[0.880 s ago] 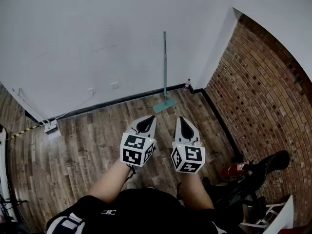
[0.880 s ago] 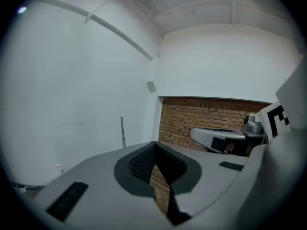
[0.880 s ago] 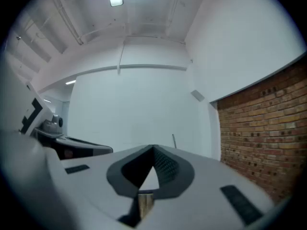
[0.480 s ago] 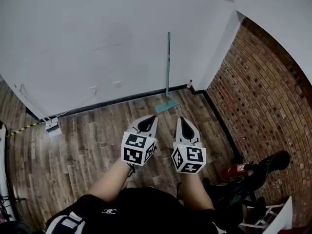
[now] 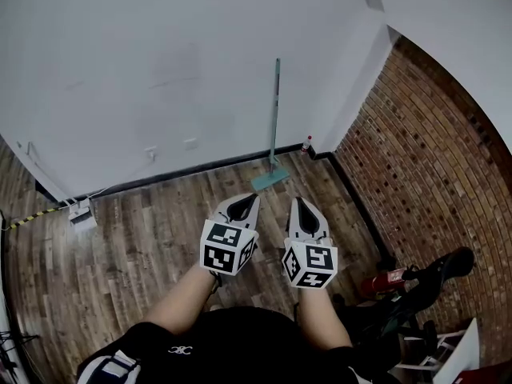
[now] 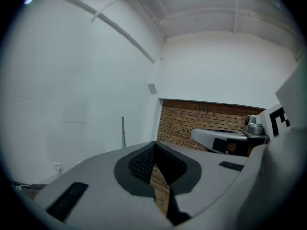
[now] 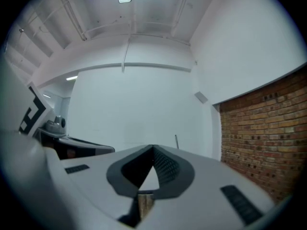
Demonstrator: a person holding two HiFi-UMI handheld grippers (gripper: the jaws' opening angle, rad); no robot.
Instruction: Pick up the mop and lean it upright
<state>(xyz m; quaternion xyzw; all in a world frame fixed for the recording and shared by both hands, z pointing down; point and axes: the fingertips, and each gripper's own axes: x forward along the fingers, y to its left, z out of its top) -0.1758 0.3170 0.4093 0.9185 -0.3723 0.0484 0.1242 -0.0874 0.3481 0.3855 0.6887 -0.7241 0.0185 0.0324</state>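
Observation:
The teal mop [image 5: 274,126] stands upright against the white wall, its flat head [image 5: 270,179] on the wood floor near the brick corner. Its handle shows as a thin pole [image 6: 123,133] in the left gripper view and a short stub [image 7: 176,141] in the right gripper view. Both grippers hover side by side over the floor, well short of the mop. My left gripper [image 5: 244,202] is shut with nothing in it. My right gripper [image 5: 302,206] is shut and empty too.
A brick wall [image 5: 432,158] runs down the right side. A small bottle [image 5: 306,142] stands in the corner by the mop. A white power strip [image 5: 82,211] with cables lies at the left baseboard. Dark equipment with a red part [image 5: 400,282] sits at lower right.
Both grippers stay shut and close together. The view has shifted slightly, and the mop stays leaning on the wall.

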